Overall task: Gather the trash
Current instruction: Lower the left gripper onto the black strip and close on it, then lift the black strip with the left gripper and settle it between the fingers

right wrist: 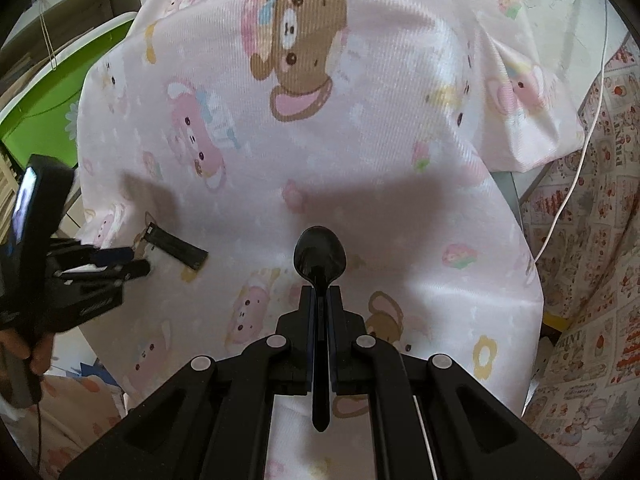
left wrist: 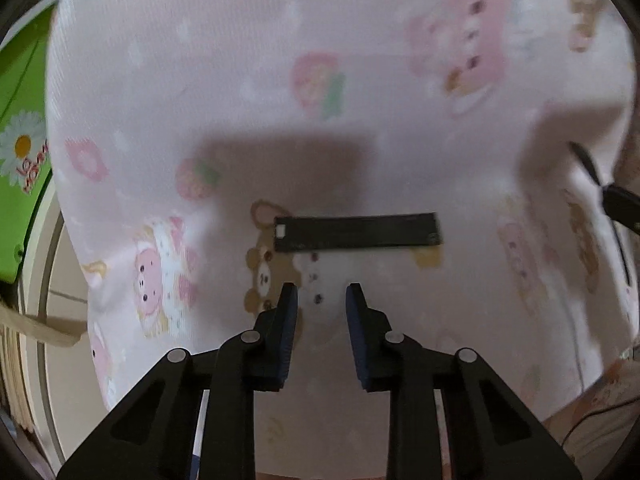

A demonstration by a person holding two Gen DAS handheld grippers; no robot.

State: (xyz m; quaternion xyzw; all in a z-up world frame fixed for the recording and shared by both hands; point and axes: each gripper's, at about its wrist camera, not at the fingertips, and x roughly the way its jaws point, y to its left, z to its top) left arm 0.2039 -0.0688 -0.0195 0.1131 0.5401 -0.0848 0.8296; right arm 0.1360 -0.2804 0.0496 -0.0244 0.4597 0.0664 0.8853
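Note:
A flat black strip [left wrist: 358,230] lies on a pink cartoon-print cloth [left wrist: 280,80]. My left gripper [left wrist: 321,290] hovers just short of the strip, its jaws a small gap apart with only cloth showing between them. In the right wrist view the same left gripper [right wrist: 134,261] comes in from the left, with its fingertips close to the near end of the black strip [right wrist: 176,250]. My right gripper [right wrist: 320,292] is shut on the handle of a black plastic spoon [right wrist: 320,256], whose bowl sticks out past the fingertips above the cloth [right wrist: 360,140].
A green box with a daisy print [left wrist: 20,120] stands beyond the cloth's left edge. A white cable [right wrist: 576,184] runs over a patterned quilt [right wrist: 592,260] on the right. A person's hand [right wrist: 36,356] holds the left gripper.

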